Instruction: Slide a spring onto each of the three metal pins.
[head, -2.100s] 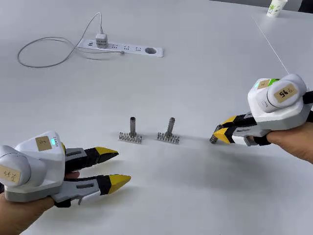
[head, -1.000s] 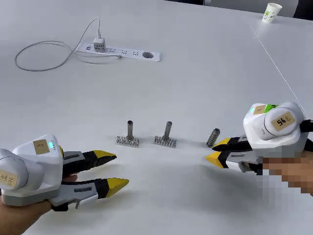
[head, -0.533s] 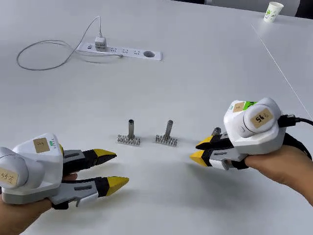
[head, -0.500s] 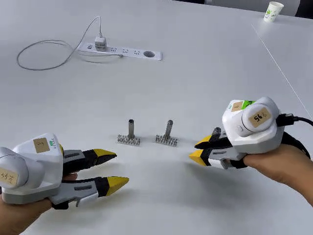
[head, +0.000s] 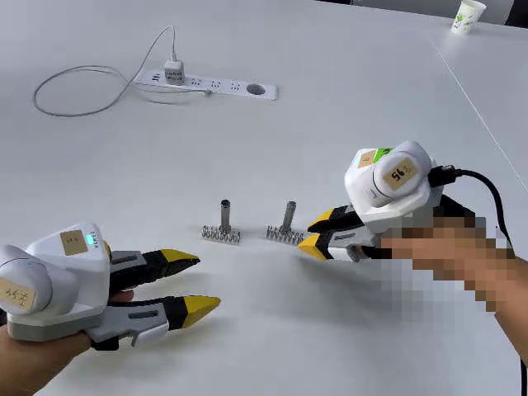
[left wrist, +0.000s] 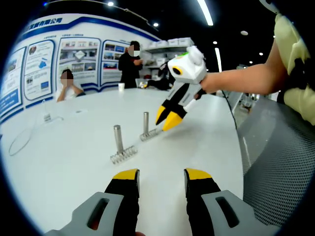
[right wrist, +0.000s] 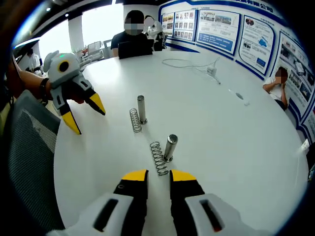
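The left gripper point(head: 191, 282) hangs low with its jaws spread and empty, probably in reserve. Ahead of its tips, well apart, the left pin point(head: 224, 211) stands upright, ready to take the left spring point(head: 220, 235) lying at its foot. The right pin point(head: 289, 213) stands likewise, and the right spring point(head: 284, 236) lies flat just ahead of the right gripper point(head: 314, 233). That gripper's jaws are narrowly parted and empty, apparently lining up a pick.
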`<state>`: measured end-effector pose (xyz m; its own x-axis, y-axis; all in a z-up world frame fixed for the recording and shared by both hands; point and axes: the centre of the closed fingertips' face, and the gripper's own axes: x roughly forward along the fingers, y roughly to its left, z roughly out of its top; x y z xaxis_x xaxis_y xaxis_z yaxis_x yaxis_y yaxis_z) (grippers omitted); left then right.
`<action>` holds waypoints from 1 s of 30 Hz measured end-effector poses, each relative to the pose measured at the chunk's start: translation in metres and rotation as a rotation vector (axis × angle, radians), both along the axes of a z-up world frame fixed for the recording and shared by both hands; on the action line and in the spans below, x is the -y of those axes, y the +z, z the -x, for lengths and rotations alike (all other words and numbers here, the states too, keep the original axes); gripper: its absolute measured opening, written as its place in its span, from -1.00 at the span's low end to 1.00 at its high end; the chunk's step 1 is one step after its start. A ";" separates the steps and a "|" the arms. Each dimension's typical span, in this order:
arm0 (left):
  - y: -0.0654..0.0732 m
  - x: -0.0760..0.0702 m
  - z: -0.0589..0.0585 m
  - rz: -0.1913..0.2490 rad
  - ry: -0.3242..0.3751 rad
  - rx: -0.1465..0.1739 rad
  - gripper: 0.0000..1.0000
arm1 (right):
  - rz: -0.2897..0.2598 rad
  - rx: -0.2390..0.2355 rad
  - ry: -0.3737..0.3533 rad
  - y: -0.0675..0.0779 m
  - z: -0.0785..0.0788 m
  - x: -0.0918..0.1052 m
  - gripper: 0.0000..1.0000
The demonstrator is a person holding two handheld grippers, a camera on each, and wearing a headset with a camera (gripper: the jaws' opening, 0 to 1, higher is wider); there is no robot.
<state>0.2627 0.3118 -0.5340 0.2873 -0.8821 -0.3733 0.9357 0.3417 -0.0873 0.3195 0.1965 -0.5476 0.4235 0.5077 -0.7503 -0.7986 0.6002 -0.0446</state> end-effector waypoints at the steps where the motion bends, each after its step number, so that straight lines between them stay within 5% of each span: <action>1: 0.000 0.000 0.000 -0.001 0.000 -0.001 -0.26 | 0.001 -0.003 0.004 -0.001 -0.001 -0.001 -0.64; 12: -0.001 -0.001 0.000 -0.002 0.004 -0.004 -0.26 | 0.023 -0.051 0.034 -0.017 -0.005 -0.004 -0.65; 30: -0.001 0.000 0.000 -0.002 -0.001 -0.004 -0.27 | 0.032 -0.070 0.041 -0.020 0.000 -0.005 -0.76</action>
